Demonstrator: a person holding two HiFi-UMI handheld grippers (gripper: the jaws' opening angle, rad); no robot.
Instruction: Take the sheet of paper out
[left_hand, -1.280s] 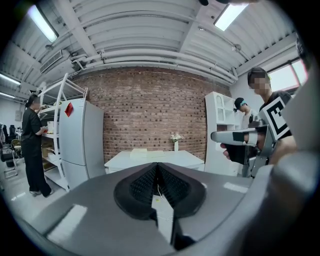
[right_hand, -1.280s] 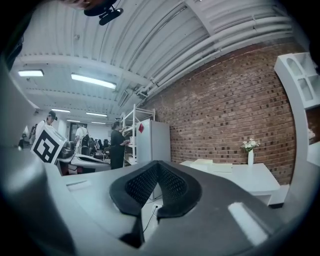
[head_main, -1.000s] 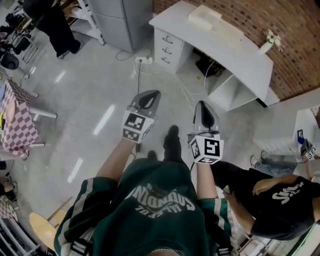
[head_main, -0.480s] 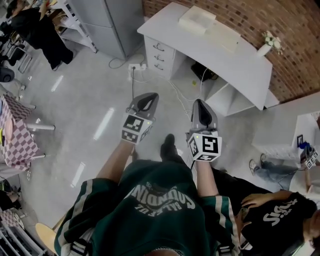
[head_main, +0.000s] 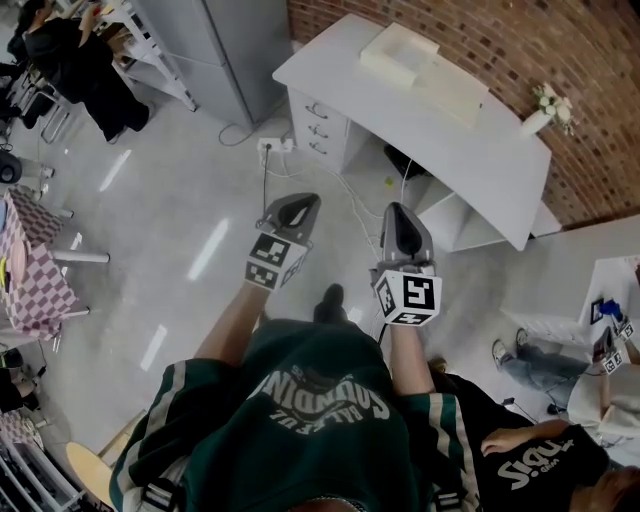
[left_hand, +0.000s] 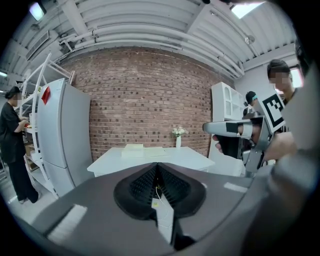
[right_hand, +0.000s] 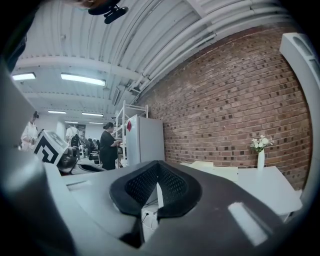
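Observation:
I see no loose sheet of paper apart from what lies on the white desk (head_main: 500, 140) ahead: a flat white box (head_main: 398, 52) and a pale flat piece (head_main: 455, 88) beside it. The box (left_hand: 133, 150) also shows in the left gripper view, and the box (right_hand: 202, 164) in the right gripper view. My left gripper (head_main: 301, 205) and right gripper (head_main: 398, 212) are held side by side over the floor, short of the desk. Both are shut with nothing between the jaws, as seen at the left gripper (left_hand: 157, 167) and right gripper (right_hand: 157, 165).
A vase of white flowers (head_main: 541, 108) stands at the desk's right end. Desk drawers (head_main: 322, 122) face me; a power strip (head_main: 274, 146) with cables lies on the floor. A grey cabinet (head_main: 235, 45) stands left. A person in black (head_main: 75, 65) stands far left, another (head_main: 540, 455) sits right.
I have walked forward: the desk has come nearer in the head view and the seated person has slid down and back. Both grippers stay shut and side by side.

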